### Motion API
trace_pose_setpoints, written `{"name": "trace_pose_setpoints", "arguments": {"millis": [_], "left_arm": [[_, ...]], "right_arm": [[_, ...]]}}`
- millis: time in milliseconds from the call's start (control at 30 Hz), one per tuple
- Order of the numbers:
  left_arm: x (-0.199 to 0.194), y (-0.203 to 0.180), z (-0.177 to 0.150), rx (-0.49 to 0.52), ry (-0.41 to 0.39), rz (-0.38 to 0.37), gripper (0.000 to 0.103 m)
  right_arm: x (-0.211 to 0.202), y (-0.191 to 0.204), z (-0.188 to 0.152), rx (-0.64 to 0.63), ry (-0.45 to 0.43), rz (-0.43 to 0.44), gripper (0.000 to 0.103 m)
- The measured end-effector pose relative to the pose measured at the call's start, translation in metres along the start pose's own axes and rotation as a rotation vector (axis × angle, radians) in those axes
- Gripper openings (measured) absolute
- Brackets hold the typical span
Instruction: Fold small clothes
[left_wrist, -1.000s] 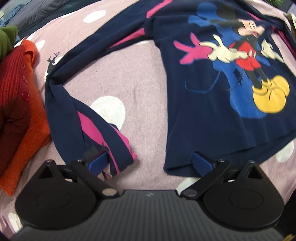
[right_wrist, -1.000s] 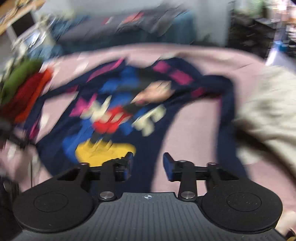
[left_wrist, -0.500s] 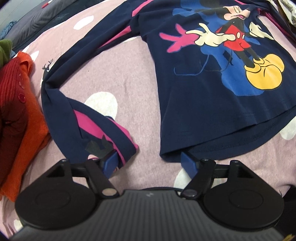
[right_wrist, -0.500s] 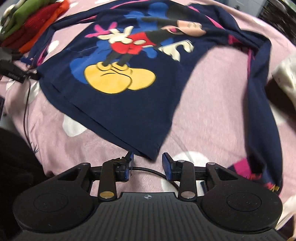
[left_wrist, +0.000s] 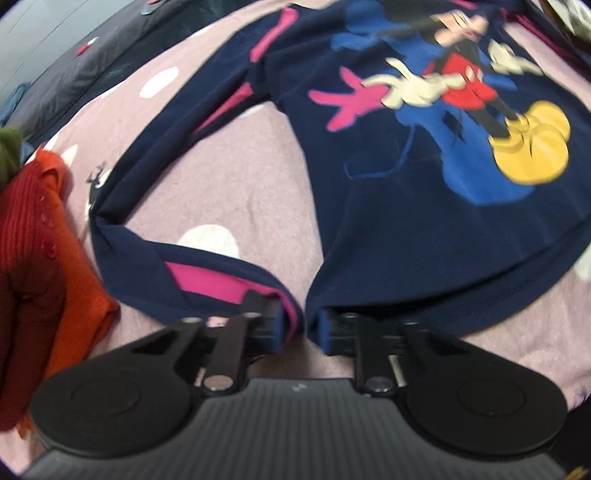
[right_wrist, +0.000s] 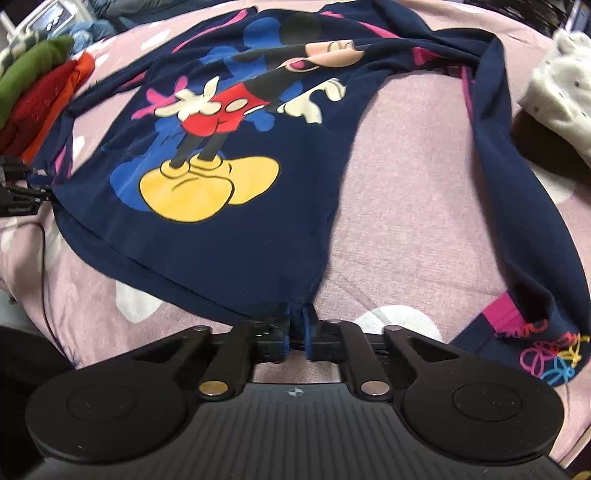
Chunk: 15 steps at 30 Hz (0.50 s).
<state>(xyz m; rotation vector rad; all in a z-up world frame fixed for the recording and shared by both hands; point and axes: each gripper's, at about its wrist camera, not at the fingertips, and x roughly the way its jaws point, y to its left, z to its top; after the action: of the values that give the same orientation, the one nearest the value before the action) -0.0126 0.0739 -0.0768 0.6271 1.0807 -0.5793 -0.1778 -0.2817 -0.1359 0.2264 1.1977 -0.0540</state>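
A navy long-sleeved shirt (left_wrist: 406, 229) with a cartoon mouse print lies face up on a pink spotted bedspread (left_wrist: 229, 177). My left gripper (left_wrist: 302, 326) is closing. Its pads pinch the pink-striped sleeve cuff (left_wrist: 229, 284) together with the nearby hem corner. In the right wrist view the same shirt (right_wrist: 229, 236) spreads ahead. My right gripper (right_wrist: 296, 326) is also closing, and its pads press on the other hem corner. The left gripper (right_wrist: 22, 192) shows at that view's left edge, at the shirt's far corner. The other sleeve (right_wrist: 517, 206) trails down the right side.
A stack of red, orange and green clothes (left_wrist: 33, 258) sits left of the shirt. A white fluffy garment (right_wrist: 557, 92) lies at the right. Coloured loops (right_wrist: 550, 358) rest by the right sleeve's cuff. Dark bedding (left_wrist: 92, 66) borders the back.
Both grippers have gone from wide apart to pinched on the shirt's bottom corners. The left one has drawn the sleeve cuff in against the hem. The right one came down to the hem.
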Motion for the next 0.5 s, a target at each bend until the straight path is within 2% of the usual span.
{"name": "trace_pose_setpoints", "arguments": {"millis": [100, 333, 500], "left_arm": [[-0.007, 0.007, -0.003, -0.029, -0.01, -0.013, 0.009], [-0.014, 0.0, -0.028, 0.135, 0.046, -0.041, 0.008], [-0.013, -0.002, -0.034, 0.177, 0.063, -0.039, 0.009]], "right_arm": [[-0.012, -0.004, -0.001, 0.034, -0.011, 0.025, 0.009], [-0.017, -0.008, -0.017, 0.047, 0.098, 0.09, 0.009], [-0.008, -0.007, -0.019, 0.065, 0.157, 0.088, 0.009]]}}
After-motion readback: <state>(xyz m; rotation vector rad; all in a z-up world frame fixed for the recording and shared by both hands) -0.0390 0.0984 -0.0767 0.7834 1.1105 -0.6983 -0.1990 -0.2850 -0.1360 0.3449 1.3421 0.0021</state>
